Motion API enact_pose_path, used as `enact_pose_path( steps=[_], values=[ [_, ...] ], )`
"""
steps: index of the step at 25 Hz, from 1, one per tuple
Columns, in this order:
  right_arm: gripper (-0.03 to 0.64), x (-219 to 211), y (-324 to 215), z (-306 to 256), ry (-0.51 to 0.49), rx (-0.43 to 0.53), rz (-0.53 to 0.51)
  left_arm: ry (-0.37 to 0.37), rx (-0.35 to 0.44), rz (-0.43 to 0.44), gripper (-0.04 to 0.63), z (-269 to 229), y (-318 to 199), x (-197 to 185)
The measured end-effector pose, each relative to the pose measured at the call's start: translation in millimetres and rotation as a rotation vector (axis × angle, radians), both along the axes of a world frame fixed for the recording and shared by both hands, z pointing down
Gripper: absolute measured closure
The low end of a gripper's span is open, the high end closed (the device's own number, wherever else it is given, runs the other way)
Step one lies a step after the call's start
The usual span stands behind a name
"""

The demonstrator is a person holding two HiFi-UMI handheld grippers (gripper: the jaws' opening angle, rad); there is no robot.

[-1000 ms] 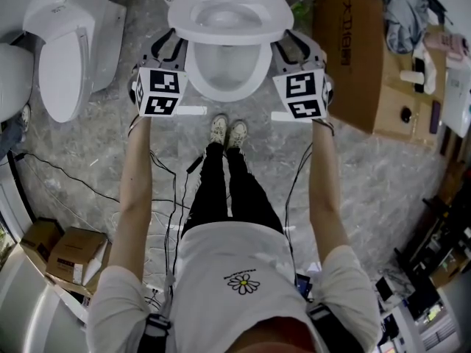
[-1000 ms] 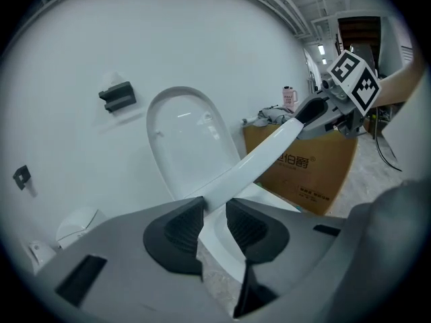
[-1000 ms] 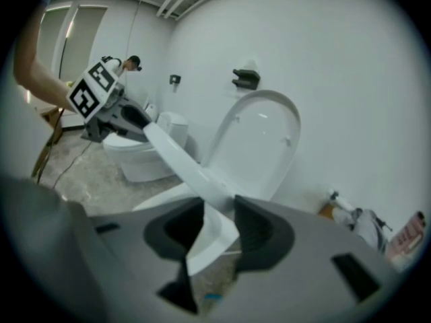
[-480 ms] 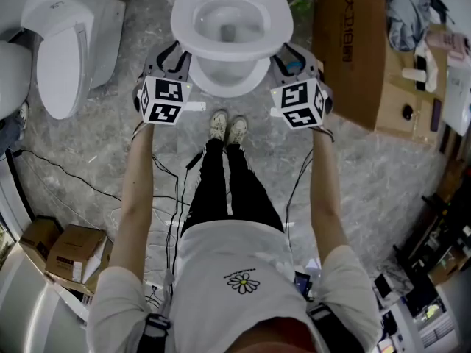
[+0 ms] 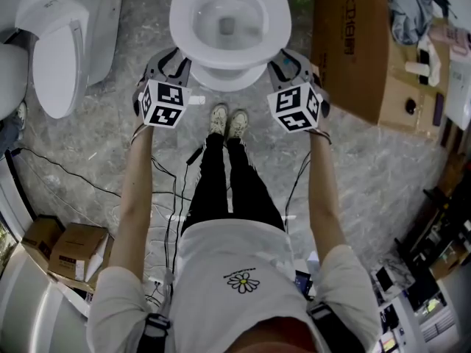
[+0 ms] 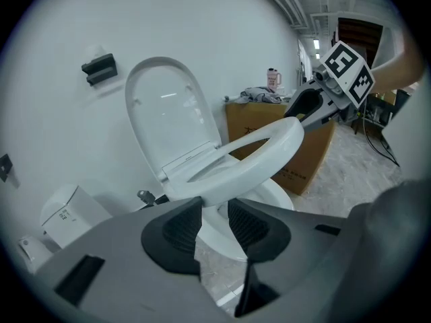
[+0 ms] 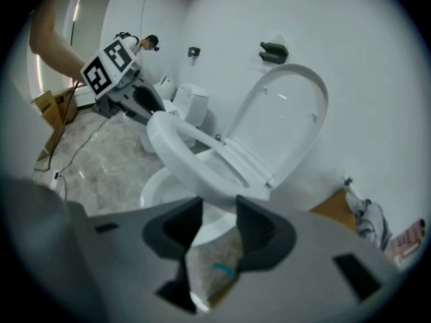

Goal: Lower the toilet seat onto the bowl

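Opening, empty, left claw [image 6: 214,206] and right claw [image 7: 219,207] flank a toilet seat [image 6: 259,155] that only gripper views show tilted.

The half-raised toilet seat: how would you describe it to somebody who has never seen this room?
Find the big cardboard box; the open toilet beside it is the one. Its seat is the white oval ring hanging tilted between the upright lid and the bowl, whereas the neighbouring toilet has its lid shut.
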State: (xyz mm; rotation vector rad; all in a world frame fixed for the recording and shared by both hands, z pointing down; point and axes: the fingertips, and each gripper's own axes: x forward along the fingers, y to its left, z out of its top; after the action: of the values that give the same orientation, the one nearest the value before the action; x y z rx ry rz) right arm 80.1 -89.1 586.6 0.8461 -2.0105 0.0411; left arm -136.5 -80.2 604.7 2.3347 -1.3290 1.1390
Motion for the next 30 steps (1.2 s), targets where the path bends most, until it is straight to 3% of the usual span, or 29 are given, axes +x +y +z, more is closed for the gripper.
enact_pose_path(
  steps=[16, 30],
  values=[
    [0.436, 4.9, 38.3, 53.8, 0.094, -0.101, -0.057, -0.062, -0.122, 0.093, 0.451, 56.3, 36.7, 4.5],
    [0.436, 7.1, 64.3, 110.9, 0.089, -0.208, -0.060, -0.105, -0.223, 0.124, 0.453, 118.5, 62.7, 5.7]
  ],
)
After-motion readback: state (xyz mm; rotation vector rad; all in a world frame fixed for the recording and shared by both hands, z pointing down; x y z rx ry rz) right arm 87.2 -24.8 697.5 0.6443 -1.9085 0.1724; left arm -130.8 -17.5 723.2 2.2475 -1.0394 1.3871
